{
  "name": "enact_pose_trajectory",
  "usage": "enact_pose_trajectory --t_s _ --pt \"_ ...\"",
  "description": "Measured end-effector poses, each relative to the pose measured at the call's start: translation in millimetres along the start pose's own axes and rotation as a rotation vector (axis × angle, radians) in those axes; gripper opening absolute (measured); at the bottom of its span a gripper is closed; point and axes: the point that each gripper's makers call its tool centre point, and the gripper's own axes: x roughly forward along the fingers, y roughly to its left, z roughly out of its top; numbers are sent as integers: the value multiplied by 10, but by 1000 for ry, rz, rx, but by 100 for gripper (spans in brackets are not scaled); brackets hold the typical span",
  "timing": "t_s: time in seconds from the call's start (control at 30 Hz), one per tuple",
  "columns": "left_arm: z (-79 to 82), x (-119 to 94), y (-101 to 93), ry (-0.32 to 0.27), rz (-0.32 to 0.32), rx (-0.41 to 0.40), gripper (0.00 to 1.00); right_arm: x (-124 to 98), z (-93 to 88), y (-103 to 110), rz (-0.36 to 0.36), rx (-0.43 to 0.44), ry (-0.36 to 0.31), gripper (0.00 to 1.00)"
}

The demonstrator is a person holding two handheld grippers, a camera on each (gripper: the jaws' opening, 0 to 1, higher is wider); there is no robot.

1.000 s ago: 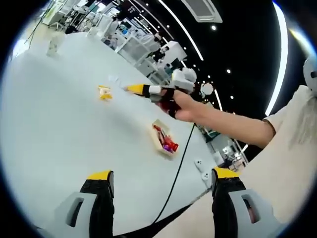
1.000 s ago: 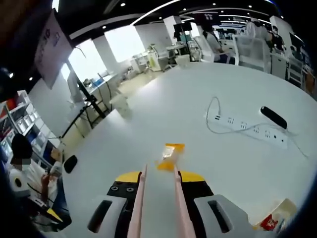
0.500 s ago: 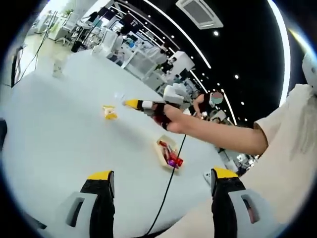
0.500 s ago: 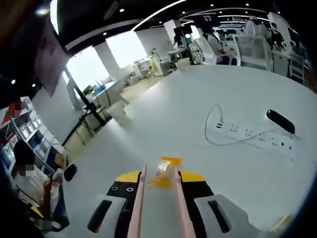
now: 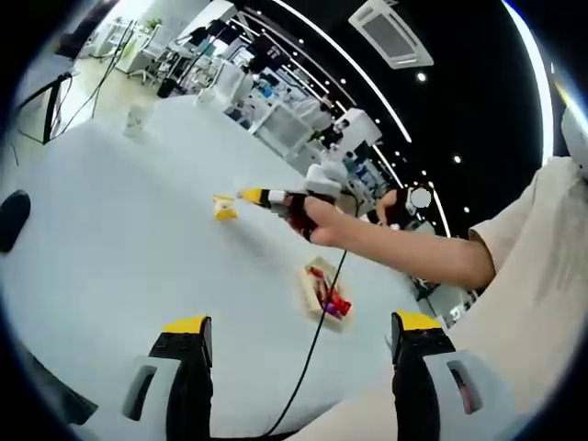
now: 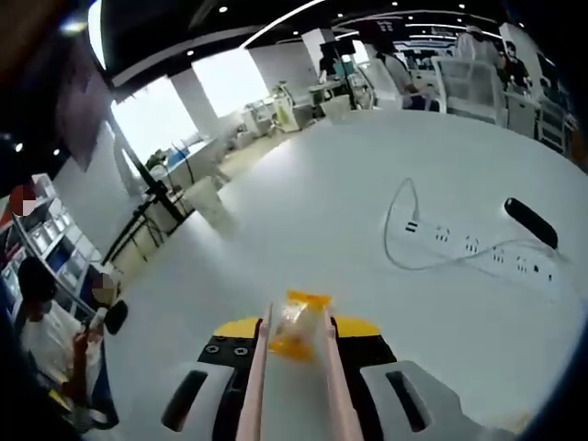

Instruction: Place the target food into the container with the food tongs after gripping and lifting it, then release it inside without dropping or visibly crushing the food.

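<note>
A small yellow wrapped food packet lies on the white table. A person's hand holds my right gripper just beside it. In the right gripper view, my right gripper is shut on pink food tongs, and the two tong arms flank the packet. I cannot tell if they squeeze it. The container, a shallow tray with red food inside, sits nearer on the table. My left gripper hangs open over the table's near edge, holding nothing.
A black cable runs across the table past the tray. A white power strip with its cord and a black oblong object lie to the right. A pale cup stands far off. A seated person is beyond the table.
My right gripper has moved forward, so the packet that lay ahead of the tong tips now sits between the tong arms. The left view has swung, showing more table.
</note>
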Motion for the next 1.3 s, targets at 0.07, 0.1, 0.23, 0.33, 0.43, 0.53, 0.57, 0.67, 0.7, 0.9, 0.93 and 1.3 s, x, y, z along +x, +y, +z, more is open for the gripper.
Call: enact_pose_trajectory --t_s 0.07,0.1,0.23,0.33,0.43,0.53,0.57,0.67,0.7,0.9,0.93,1.3 --pt "9 17 -5 -13 -2 -5 79 9 11 12 2 -4 2 28" --pt "9 24 -6 -18 -4 -9 79 11 19 16 1 -4 1 28" --pt "-62 84 -15 7 -14 -14 79 16 48 -1 -3 -2 -9 28" --pt "-74 107 -24 19 -21 -13 79 7 42 8 -7 -6 -7 28" --pt "-62 116 -30 18 -24 -14 79 47 6 19 -3 -18 8 28" --pt "-59 128 -26 20 -26 -15 79 109 -14 23 -9 -18 29 28" --pt "-58 128 -27 22 -26 -15 79 106 -20 48 -13 -15 44 28" --pt "-42 103 -41 19 -26 -12 78 110 -49 116 -6 -30 61 28" --pt "-45 95 -38 22 -25 -12 78 137 -54 111 -6 -26 65 28" --pt "-90 58 -10 35 -20 -18 78 166 -121 96 -27 -1 82 28" --pt "-93 56 -9 36 -19 -18 78 185 -129 98 -26 -1 84 28" --pt "-63 34 9 29 -16 -17 77 260 -199 101 -47 -22 108 28"
